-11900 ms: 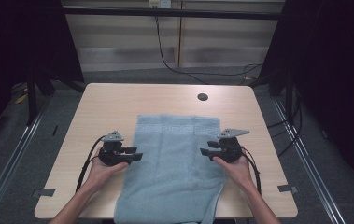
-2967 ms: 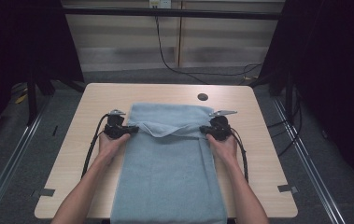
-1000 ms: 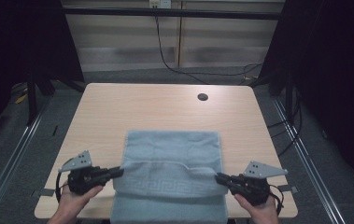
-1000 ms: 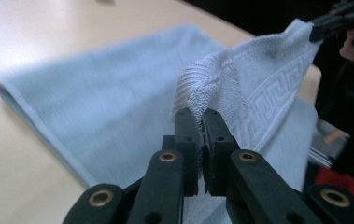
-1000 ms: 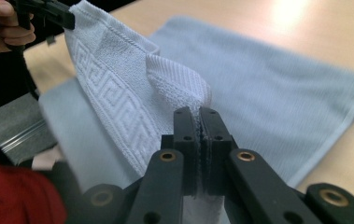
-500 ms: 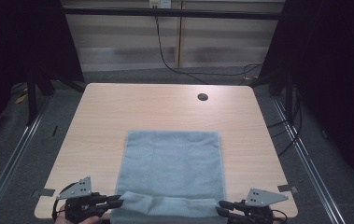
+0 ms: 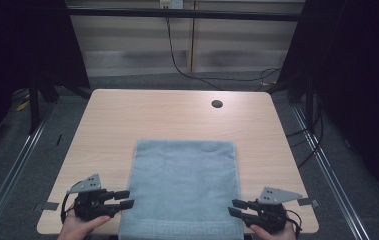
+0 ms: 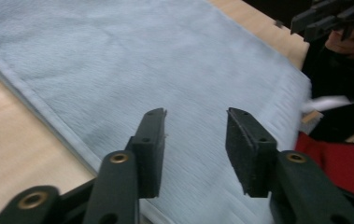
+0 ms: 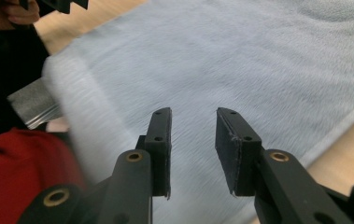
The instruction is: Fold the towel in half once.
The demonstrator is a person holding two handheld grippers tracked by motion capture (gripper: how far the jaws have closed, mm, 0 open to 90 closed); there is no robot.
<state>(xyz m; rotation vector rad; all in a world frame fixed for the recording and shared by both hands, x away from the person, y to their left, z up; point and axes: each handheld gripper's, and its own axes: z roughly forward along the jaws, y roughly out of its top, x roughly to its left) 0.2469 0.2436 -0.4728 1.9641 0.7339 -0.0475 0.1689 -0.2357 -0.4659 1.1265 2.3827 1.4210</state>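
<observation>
High view: blue towel [image 7: 184,187] lies flat on the bench [image 7: 177,117], lower centre of frame, its near edge hanging over the bench's front edge at the bottom. A woven key-pattern band runs along that bottom edge. No readable writing, no containers. Left hand-held gripper [image 7: 125,199] at lower left, tips at the towel's left edge; right hand-held gripper [image 7: 235,210] at lower right, tips at the towel's right edge. Dark round hole [image 7: 217,104] in the bench, upper right.

Left gripper view: jaws spread, just been opening, nothing between them; towel [image 8: 165,70] below, pads not pressing it. Other gripper in the upper right corner.

Right gripper view: jaws spread, just been opening, nothing pinched; towel [image 9: 258,60] beneath, its edge blurred at left.
</observation>
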